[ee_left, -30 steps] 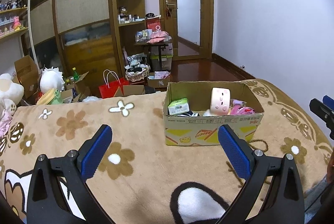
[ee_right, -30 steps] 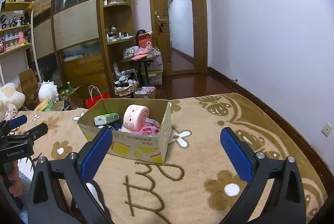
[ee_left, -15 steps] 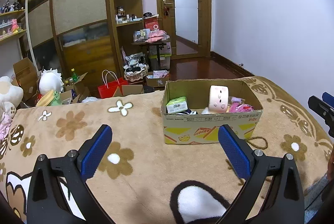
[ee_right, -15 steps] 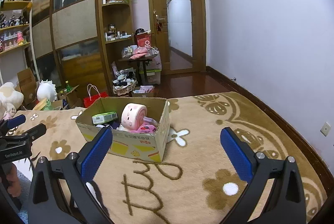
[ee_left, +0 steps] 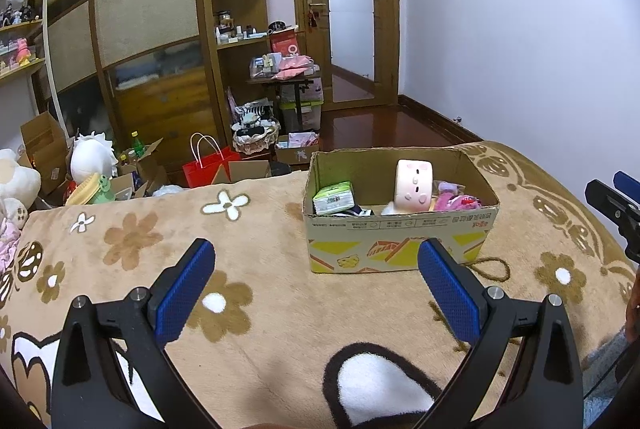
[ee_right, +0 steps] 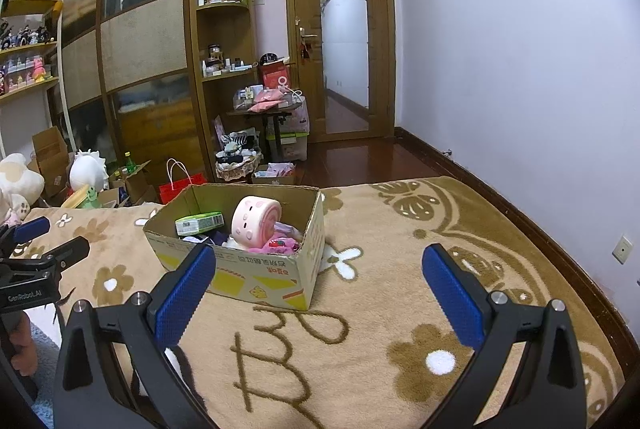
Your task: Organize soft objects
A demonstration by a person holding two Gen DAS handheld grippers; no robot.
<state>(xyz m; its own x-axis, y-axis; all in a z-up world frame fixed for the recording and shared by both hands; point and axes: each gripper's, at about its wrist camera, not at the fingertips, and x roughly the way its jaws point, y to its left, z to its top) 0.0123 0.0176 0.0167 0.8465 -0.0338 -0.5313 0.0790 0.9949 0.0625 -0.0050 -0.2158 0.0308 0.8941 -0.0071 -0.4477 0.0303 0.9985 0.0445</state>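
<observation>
An open cardboard box (ee_left: 400, 245) stands on a tan flowered blanket (ee_left: 132, 237). It holds a pink plush roll with a face (ee_left: 414, 187), a green tissue pack (ee_left: 333, 197) and pink soft items (ee_left: 456, 202). The box also shows in the right wrist view (ee_right: 256, 275), with the pink roll (ee_right: 256, 223) in it. My left gripper (ee_left: 316, 287) is open and empty, held above the blanket short of the box. My right gripper (ee_right: 318, 289) is open and empty, to the right of the box.
Plush toys (ee_left: 90, 159) and cardboard boxes (ee_left: 42, 141) lie on the floor at the left, beyond the blanket. A red bag (ee_left: 208, 169), a basket (ee_left: 256, 139) and a small table (ee_left: 286, 79) stand before the wooden cabinets. A white wall runs along the right.
Both grippers have lifted and drawn back a little, so the box sits slightly farther and lower in both views. Both stay open and empty.
</observation>
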